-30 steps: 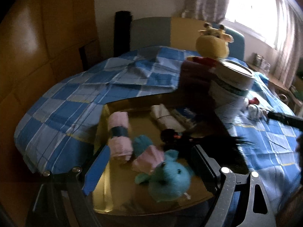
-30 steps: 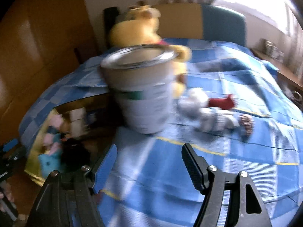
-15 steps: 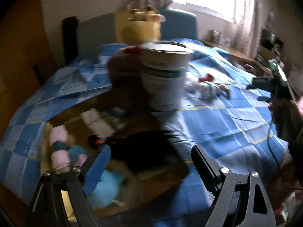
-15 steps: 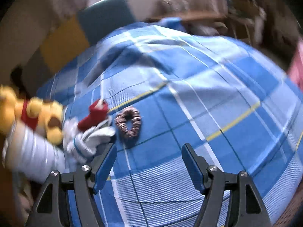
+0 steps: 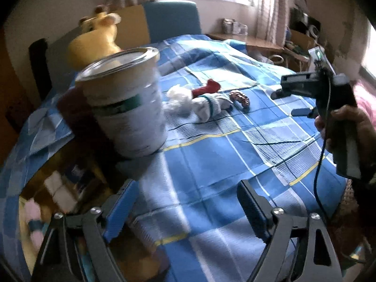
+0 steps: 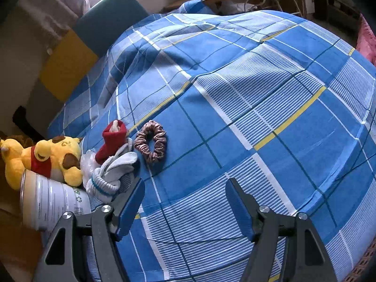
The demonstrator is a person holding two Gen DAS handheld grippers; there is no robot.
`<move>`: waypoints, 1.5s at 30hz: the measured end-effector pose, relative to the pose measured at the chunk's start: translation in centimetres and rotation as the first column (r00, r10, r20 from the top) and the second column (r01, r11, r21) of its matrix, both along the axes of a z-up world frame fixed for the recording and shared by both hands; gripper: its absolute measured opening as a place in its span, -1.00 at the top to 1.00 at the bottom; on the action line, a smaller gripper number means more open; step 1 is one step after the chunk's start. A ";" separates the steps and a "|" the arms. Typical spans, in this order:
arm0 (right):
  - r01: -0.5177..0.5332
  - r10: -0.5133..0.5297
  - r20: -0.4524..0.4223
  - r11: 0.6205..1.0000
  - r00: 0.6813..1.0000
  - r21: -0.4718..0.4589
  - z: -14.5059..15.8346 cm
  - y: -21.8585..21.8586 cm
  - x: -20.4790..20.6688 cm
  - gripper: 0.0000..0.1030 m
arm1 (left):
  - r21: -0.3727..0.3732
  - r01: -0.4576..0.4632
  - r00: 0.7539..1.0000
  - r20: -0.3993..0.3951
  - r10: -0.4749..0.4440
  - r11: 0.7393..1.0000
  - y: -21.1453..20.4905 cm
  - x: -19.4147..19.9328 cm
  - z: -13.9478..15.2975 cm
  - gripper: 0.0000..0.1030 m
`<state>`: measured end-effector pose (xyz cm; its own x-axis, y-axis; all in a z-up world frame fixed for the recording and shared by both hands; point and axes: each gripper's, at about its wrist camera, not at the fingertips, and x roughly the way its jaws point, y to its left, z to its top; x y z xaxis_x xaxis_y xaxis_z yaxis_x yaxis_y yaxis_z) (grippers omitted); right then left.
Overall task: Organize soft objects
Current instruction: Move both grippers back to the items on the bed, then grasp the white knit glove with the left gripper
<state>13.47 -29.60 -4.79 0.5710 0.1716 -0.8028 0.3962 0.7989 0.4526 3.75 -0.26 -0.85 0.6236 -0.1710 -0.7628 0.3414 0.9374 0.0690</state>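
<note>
A brown satin scrunchie (image 6: pixel 151 142) lies on the blue checked bedspread (image 6: pixel 258 94), beside a rolled white sock bundle (image 6: pixel 110 174) and a red sock (image 6: pixel 111 141). A yellow plush giraffe (image 6: pixel 47 159) lies to their left, behind a white tin (image 6: pixel 49 204). My right gripper (image 6: pixel 185 183) hangs open over the cloth, just near and right of the scrunchie, with nothing between its fingers. My left gripper (image 5: pixel 186 185) hovers over the bedspread in front of the tin (image 5: pixel 127 103); its jaws are closing on nothing. Further off lie the socks (image 5: pixel 209 105) and the scrunchie (image 5: pixel 239 97).
A shallow yellow box (image 5: pixel 47 188) with pink and white soft items sits at the left gripper's lower left, blurred. A person's hand (image 5: pixel 347 122) holds the right gripper (image 5: pixel 282 104) at the right. A wooden desk (image 5: pixel 258 42) with clutter stands beyond the bed.
The left gripper swung right, away from the box and onto the bedspread by the tin. The right gripper rolled and moved from the tin to the scrunchie, then held still.
</note>
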 end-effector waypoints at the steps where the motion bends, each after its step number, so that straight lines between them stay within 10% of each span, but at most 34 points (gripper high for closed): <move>1: 0.001 -0.001 0.003 1.000 1.000 0.003 0.0 -0.1 0.0 -0.40 | 0.009 0.016 1.000 0.000 -0.016 1.000 -0.6 0.6 -0.2 -0.54; 25: -0.024 0.015 0.066 0.990 0.998 0.142 0.3 -0.7 -0.1 -0.40 | 0.273 0.250 0.961 0.049 -0.273 0.929 -13.4 17.6 -6.6 -0.59; 29: -0.020 0.009 0.068 0.986 0.998 0.164 0.2 -0.9 -0.1 -0.40 | 0.300 0.248 0.961 0.040 -0.272 0.921 -14.0 18.5 -8.3 -0.19; 33: -0.017 0.005 0.071 0.988 0.997 0.156 0.3 -0.9 -0.1 -0.40 | 0.244 0.193 0.975 0.064 -0.215 0.950 -12.8 17.8 -7.2 0.40; 45: -0.012 0.004 0.059 0.990 0.998 0.141 0.1 -0.9 -0.3 -0.40 | 0.072 0.136 0.990 -0.040 -0.133 0.988 -8.3 5.3 -6.0 0.42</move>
<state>13.16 -30.53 -4.67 0.6145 0.2852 -0.7356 0.3596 0.7286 0.5830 9.02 -8.52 -6.83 0.5713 -0.1936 -0.7976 0.4677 0.8754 0.1225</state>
